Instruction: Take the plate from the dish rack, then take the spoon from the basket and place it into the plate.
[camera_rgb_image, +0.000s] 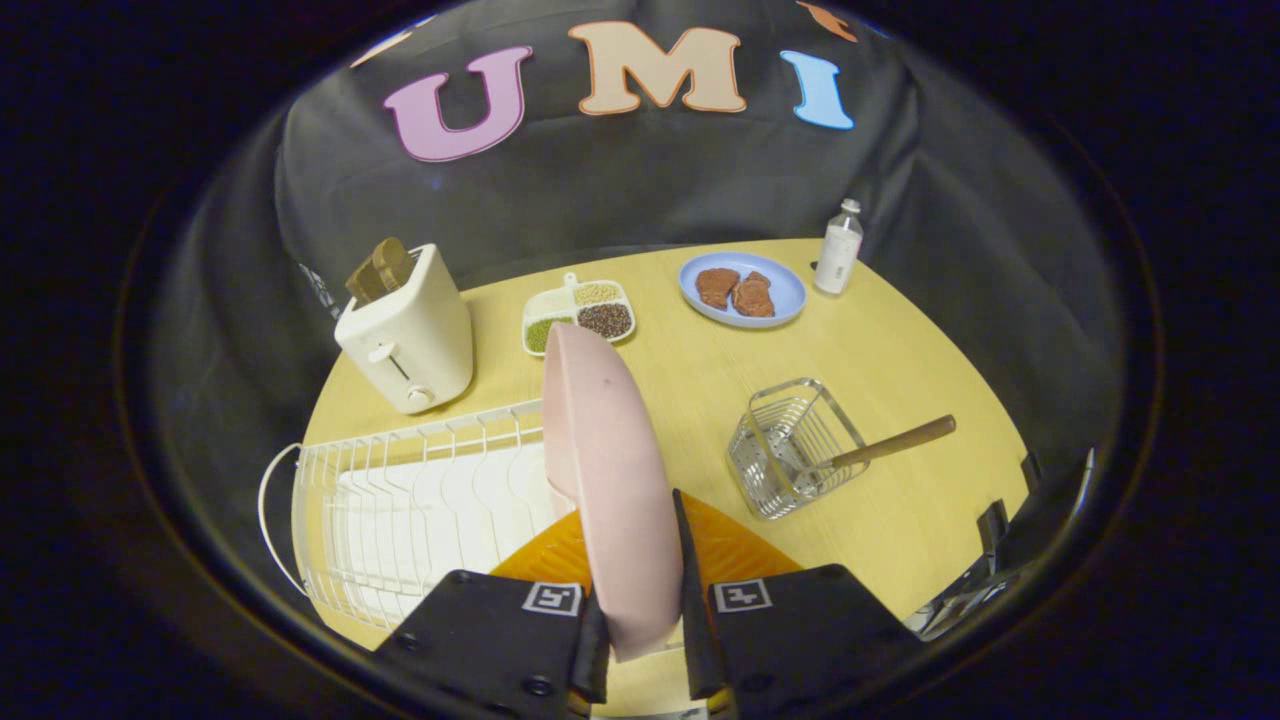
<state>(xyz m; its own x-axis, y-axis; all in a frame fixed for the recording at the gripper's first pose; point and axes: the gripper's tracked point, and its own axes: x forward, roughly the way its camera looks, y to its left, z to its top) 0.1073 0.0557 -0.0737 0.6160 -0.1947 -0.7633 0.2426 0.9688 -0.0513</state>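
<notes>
No word, number or brand could be read on anything on the table. The nearest things to signs were two square coded markers (552, 598), black-and-white patterns without letters. They sat on the body of the gripper (640, 600), one behind each finger, while both fingers pressed on the pink plate (605, 450). The white bottle (838, 247) beyond the fingers seemed to carry a label, but it was too small and blurred to show any print.
</notes>
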